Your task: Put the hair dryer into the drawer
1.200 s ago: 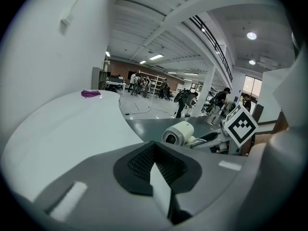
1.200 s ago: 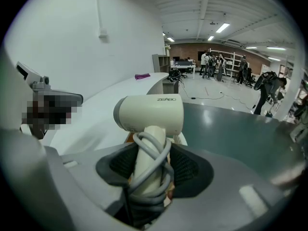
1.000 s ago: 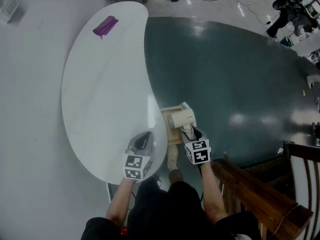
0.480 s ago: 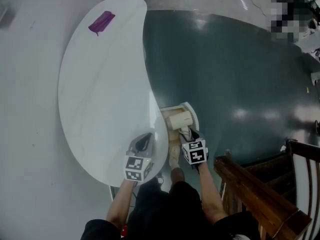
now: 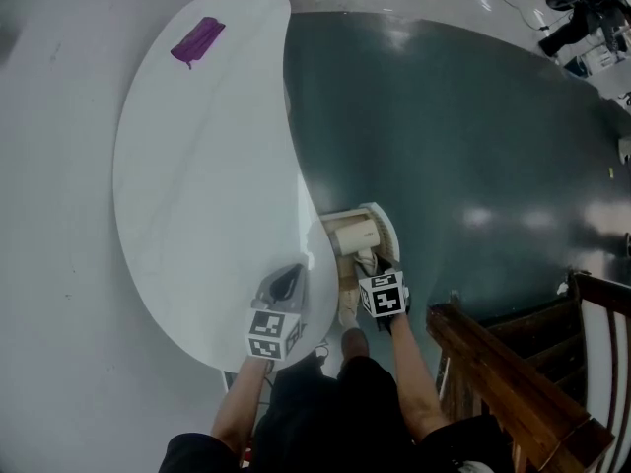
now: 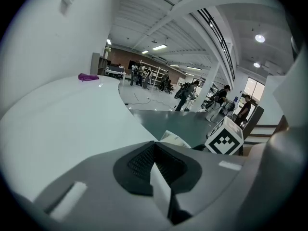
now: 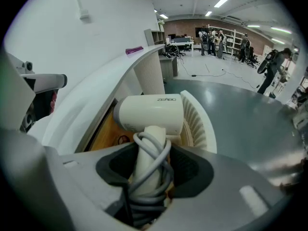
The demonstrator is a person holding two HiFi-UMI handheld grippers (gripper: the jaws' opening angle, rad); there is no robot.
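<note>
A cream hair dryer with its grey cord wound round the handle hangs over the open wooden drawer under the table's right edge. My right gripper is shut on the handle and points steeply down. In the right gripper view the dryer's barrel lies crosswise above the drawer's ribbed white front, with the handle between the jaws. My left gripper hovers over the white table's near edge, shut and holding nothing.
The curved white table carries a purple item at its far end. A wooden railing stands close at the right. Dark green floor lies beyond the drawer. People stand far off in the hall.
My right gripper has sunk with the hair dryer toward the drawer. The left gripper has dropped a little over the table edge.
</note>
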